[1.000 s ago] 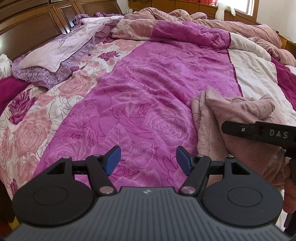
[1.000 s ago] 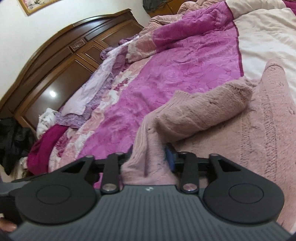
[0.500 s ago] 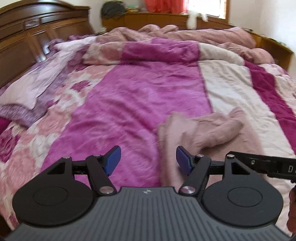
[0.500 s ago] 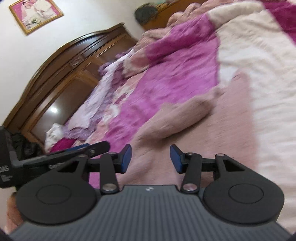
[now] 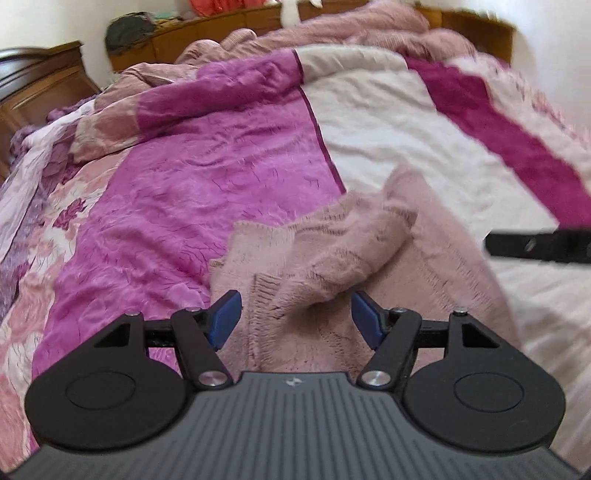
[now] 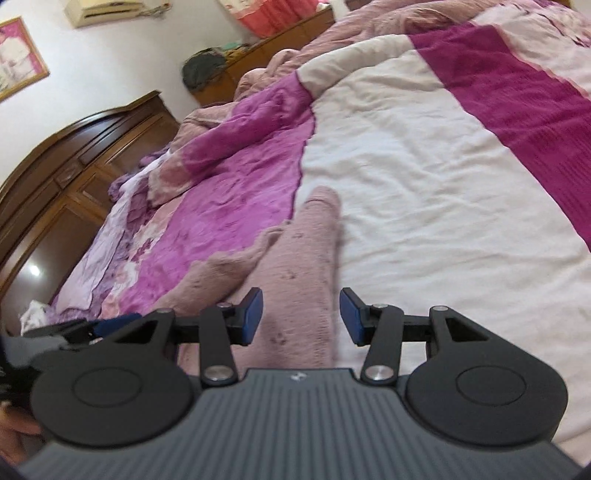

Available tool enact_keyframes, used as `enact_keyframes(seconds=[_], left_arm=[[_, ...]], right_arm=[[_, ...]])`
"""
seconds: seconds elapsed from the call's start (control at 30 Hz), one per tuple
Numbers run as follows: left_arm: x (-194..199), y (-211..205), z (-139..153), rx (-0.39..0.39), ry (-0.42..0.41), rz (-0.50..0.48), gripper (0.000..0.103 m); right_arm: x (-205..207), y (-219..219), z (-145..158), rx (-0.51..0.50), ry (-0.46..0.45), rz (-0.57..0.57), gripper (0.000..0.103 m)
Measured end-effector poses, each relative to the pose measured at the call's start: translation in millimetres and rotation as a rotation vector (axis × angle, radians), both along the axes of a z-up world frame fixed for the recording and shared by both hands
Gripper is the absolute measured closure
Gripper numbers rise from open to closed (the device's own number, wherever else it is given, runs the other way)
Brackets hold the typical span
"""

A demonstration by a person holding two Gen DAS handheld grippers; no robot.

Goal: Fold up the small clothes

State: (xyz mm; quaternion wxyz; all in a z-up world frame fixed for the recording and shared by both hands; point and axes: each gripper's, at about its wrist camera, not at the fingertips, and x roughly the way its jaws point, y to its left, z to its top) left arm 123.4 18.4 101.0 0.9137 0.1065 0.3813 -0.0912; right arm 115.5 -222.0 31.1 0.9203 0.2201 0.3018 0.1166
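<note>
While the pink knit garment (image 5: 369, 258) lies rumpled on the bed (image 6: 424, 177), seemingly awaiting regrasp, left hand-held gripper (image 5: 295, 317) and right hand-held gripper (image 6: 301, 314) both hover released above it.

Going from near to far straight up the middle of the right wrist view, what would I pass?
Right gripper → pink sweater → white stretch of quilt → bunched pink blanket.

A rumpled magenta-and-cream quilt (image 5: 229, 177) covers the bed below a wooden headboard (image 6: 74, 155).

Pink sweater (image 5: 424, 258) near edge hidden under left tongs (image 5: 295, 317) (right bedspread (image 5: 535, 122) blurred).
</note>
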Motion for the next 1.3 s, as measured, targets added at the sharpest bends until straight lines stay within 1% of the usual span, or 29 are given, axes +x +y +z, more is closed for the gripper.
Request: enact_keyframes(seconds=[0.07, 0.17, 0.3, 0.33, 0.37, 0.4, 0.43, 0.47, 0.5, 0.6, 0.67, 0.77, 0.8, 0.87, 0.9, 0.97, 1.03, 1.07, 1.1, 1.13, 1.2, 1.23, 1.3], left_arm=[[6.3, -2.9, -8.2, 0.017, 0.011, -0.012, 0.03], [15.3, -4.1, -15.4, 0.007, 0.005, -0.025, 0.03], [25.0, -3.7, -19.3, -0.04, -0.033, -0.042, 0.03], [27.9, -2.8, -21.2, -0.063, -0.041, -0.042, 0.03], [29.6, -1.6, -21.9, -0.086, -0.052, -0.041, 0.033], [29.3, -0.8, -21.5, -0.107, -0.065, -0.04, 0.048], [29.6, 1.3, -21.5, -0.137, -0.076, -0.039, 0.06], [30.3, 3.4, -20.8, -0.157, -0.082, -0.026, 0.075], [31.2, 4.9, -19.0, -0.165, -0.09, -0.007, 0.084], [33.0, 15.9, -11.7, -0.164, -0.129, 0.062, 0.091], [39.0, 30.4, -8.3, -0.184, -0.136, 0.114, 0.091], [50.1, 50.5, -11.2, -0.185, -0.124, 0.168, 0.091], [53.6, 56.0, -13.6, -0.189, -0.112, 0.177, 0.091], [64.9, 65.5, -24.7, -0.207, -0.056, 0.177, 0.091], [68.2, 68.4, -29.6, -0.212, -0.041, 0.187, 0.09], [69.2, 70.6, -35.3, -0.209, -0.034, 0.187, 0.09], [67.8, 70.8, -35.1, -0.202, -0.041, 0.186, 0.087], [67.3, 70.2, -34.1, -0.194, -0.044, 0.189, 0.083], [66.3, 69.7, -33.3, -0.188, -0.047, 0.196, 0.076], [64.7, 69.3, -32.3, -0.185, -0.047, 0.202, 0.074], [61.6, 69.5, -28.4, -0.184, -0.043, 0.216, 0.065], [59.3, 69.5, -25.6, -0.185, -0.042, 0.219, 0.062], [52.7, 70.8, -20.2, -0.19, -0.036, 0.225, 0.053]], right_arm=[[0.2, -5.6, -4.2, -0.004, 0.007, -0.01, 0.053], [2.2, -11.9, -9.1, -0.003, 0.016, -0.037, 0.053], [7.1, -19.4, -18.9, 0.019, 0.04, -0.072, 0.053], [8.2, -18.9, -21.5, 0.017, 0.047, -0.073, 0.053], [8.3, -17.7, -23.9, 0.011, 0.05, -0.069, 0.053], [8.8, -15.8, -26.2, 0.006, 0.051, -0.062, 0.053], [8.7, -13.9, -27.9, 0.004, 0.048, -0.054, 0.053], [8.5, -12.3, -28.7, 0.002, 0.043, -0.047, 0.053], [8.5, -10.2, -28.9, -0.003, 0.038, -0.039, 0.053], [8.9, -5.2, -27.2, -0.017, 0.02, -0.02, 0.054], [9.5, -2.2, -25.6, -0.014, 0.008, -0.002, 0.054], [9.7, 7.8, -22.7, -0.004, -0.007, 0.04, 0.054], [10.0, 12.9, -22.2, -0.013, -0.011, 0.053, 0.054], [10.2, 23.6, -22.0, -0.058, -0.02, 0.066, 0.054], [10.2, 26.8, -22.4, -0.076, -0.027, 0.069, 0.054], [11.3, 28.7, -23.3, -0.087, -0.027, 0.074, 0.054], [11.8, 26.3, -23.6, -0.085, -0.021, 0.073, 0.054], [11.5, 25.3, -23.6, -0.087, -0.018, 0.072, 0.053], [10.8, 24.6, -23.4, -0.09, -0.017, 0.07, 0.053], [9.7, 24.4, -22.8, -0.094, -0.018, 0.068, 0.053], [8.2, 24.3, -22.2, -0.1, -0.02, 0.063, 0.053], [7.1, 24.6, -21.7, -0.103, -0.021, 0.057, 0.053], [5.3, 25.0, -19.9, -0.108, -0.024, 0.048, 0.053]])
